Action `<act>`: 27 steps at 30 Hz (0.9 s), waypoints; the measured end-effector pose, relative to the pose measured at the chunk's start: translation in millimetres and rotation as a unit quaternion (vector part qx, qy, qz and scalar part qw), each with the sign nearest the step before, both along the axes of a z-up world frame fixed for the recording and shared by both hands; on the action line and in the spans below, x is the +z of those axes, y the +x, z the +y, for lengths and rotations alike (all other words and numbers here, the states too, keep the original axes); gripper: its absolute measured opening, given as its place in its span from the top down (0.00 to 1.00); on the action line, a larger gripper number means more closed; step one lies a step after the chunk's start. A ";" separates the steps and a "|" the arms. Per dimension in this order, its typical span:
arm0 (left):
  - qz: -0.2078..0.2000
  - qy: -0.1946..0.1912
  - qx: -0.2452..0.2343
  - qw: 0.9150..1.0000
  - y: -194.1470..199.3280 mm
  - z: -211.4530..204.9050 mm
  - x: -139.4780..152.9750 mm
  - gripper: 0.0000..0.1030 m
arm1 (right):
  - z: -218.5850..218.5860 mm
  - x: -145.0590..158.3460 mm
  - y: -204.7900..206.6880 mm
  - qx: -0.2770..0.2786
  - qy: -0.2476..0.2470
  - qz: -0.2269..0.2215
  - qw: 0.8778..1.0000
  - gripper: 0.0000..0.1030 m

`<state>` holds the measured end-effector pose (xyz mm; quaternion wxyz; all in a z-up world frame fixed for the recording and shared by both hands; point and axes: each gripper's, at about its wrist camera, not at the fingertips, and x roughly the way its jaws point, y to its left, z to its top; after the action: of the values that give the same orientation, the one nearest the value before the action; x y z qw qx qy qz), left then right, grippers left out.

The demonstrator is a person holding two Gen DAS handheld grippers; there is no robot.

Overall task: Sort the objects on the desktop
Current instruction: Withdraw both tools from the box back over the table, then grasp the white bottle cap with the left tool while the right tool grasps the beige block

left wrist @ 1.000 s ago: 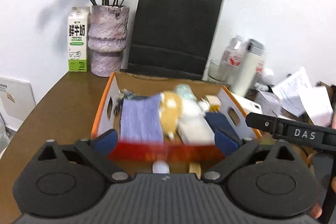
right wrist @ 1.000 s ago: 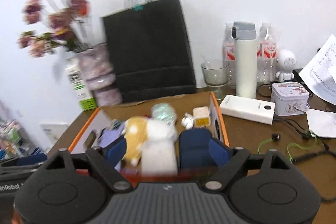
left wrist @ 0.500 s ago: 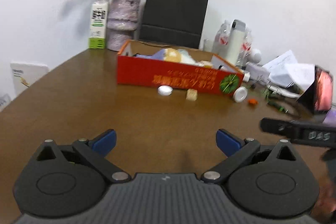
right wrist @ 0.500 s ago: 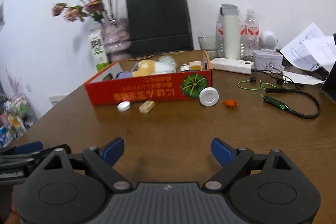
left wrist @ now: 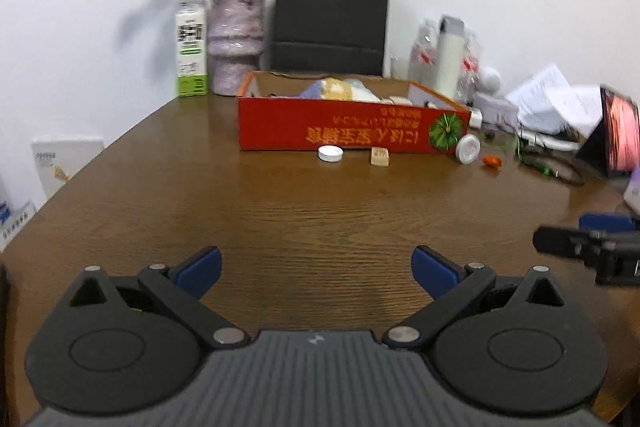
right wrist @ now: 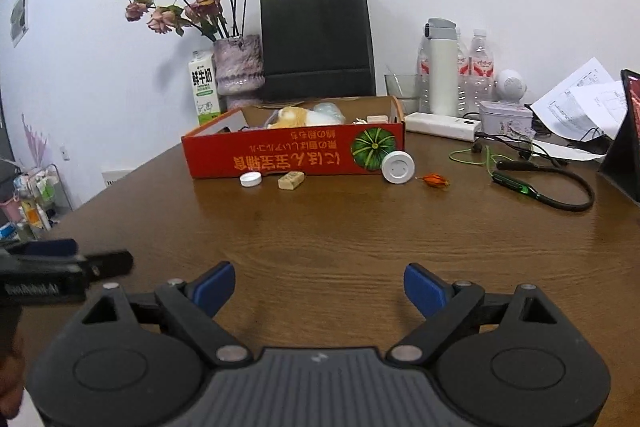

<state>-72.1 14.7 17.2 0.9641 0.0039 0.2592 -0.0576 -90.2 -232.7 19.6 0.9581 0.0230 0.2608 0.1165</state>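
While the left wrist view is a little blurred, it shows the left gripper (left wrist: 316,269) low over the near part of the brown wooden table (left wrist: 320,211), its blue fingers spread wide with nothing between them. Far across the table sits the red cardboard box (left wrist: 344,131), already holding a lilac cloth, a yellow-and-white soft item and a few small pieces. Four things lie outside it along its near wall: a white bottle cap (left wrist: 330,153), a small tan block (left wrist: 380,157), a white round disc (left wrist: 468,149) leaning at the box's right corner, and a small orange object (left wrist: 493,161) just right of that. So the sorting looks partly done, with these strays left. The right gripper (left wrist: 592,247) pokes in at the right edge.

From the right wrist view, the right gripper (right wrist: 318,285) also hangs near, well apart from the box (right wrist: 292,157), fingers spread and empty. The cap (right wrist: 251,179), block (right wrist: 291,181), disc (right wrist: 397,167) and orange object (right wrist: 434,181) show sharply. To the right lie green earphones (right wrist: 516,183) on a black neckband. Behind the box, against a white wall, stand a vase of dried roses (right wrist: 238,67), a milk carton (right wrist: 204,89), a black paper bag (right wrist: 316,43), bottles, a white tumbler (right wrist: 440,67), a tin and loose papers.
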 end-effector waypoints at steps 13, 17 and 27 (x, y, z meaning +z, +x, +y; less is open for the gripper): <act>0.025 0.028 -0.061 0.997 157.5 3.9 -6.3 0.35 | 57.0 -14.9 195.7 0.046 0.036 0.094 0.994 0.48; 0.037 0.021 -0.069 0.997 185.9 0.3 -9.0 0.34 | 73.6 -25.4 230.1 0.041 0.027 0.094 0.994 0.55; 0.057 0.026 -0.074 0.995 224.0 -27.7 -20.5 0.36 | 24.6 -24.8 213.0 0.021 0.036 0.092 0.995 0.78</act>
<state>151.8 -12.9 -3.3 0.9403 0.0450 0.3145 -0.1217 122.8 -208.0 -5.2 0.9260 0.0629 0.3434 0.1436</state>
